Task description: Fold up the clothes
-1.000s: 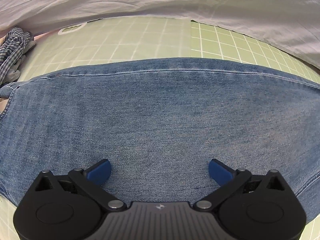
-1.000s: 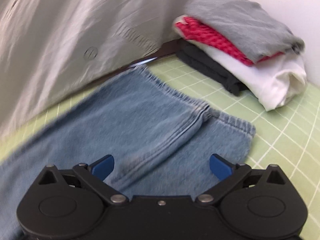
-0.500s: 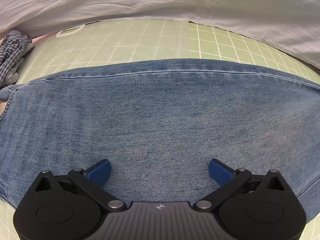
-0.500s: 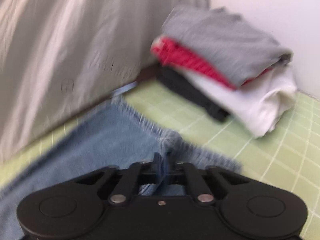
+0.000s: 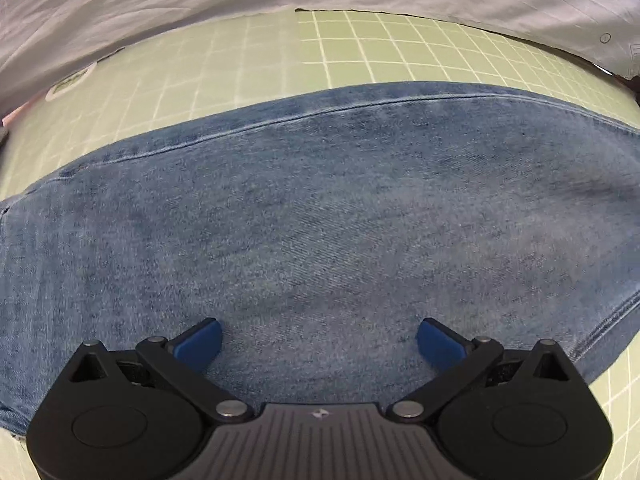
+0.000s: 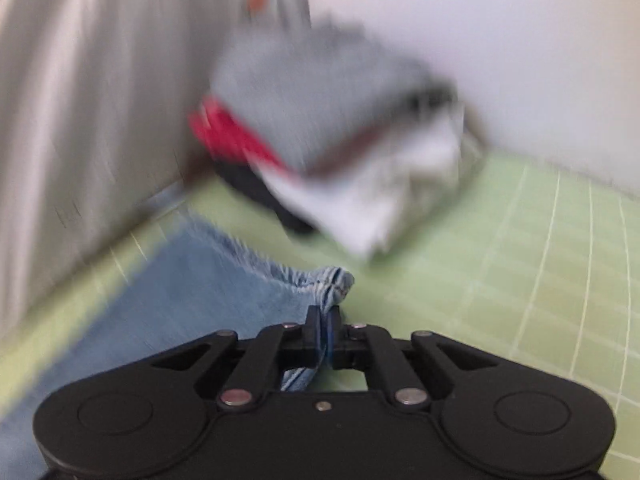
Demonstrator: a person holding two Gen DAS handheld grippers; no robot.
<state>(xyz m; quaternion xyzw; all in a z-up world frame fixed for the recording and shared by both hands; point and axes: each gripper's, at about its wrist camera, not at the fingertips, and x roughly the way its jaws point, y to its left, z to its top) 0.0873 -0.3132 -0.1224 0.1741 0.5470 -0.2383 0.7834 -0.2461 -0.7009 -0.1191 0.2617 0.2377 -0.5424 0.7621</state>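
A pale green cutting mat (image 5: 248, 60) ruled with a white grid carries a pair of blue jeans (image 5: 320, 208) spread flat, against a backdrop of wrinkled white cloth.

Nearest the left gripper (image 5: 319, 340), its blue-padded fingers (image 5: 199, 343) stand wide apart over the denim, grasping nothing; the twill weave is faded in patches, with a stitched seam along the far edge, and a round printed label on the mat beyond is too blurred to read. The right gripper (image 6: 323, 330) is clenched on the frayed, bunched hem (image 6: 328, 284) of one leg. Past it, badly blurred, sits a stack of folded clothes (image 6: 332, 140): grey on top, then red, white and black, by the draped white sheet (image 6: 80, 100) and a plain wall.
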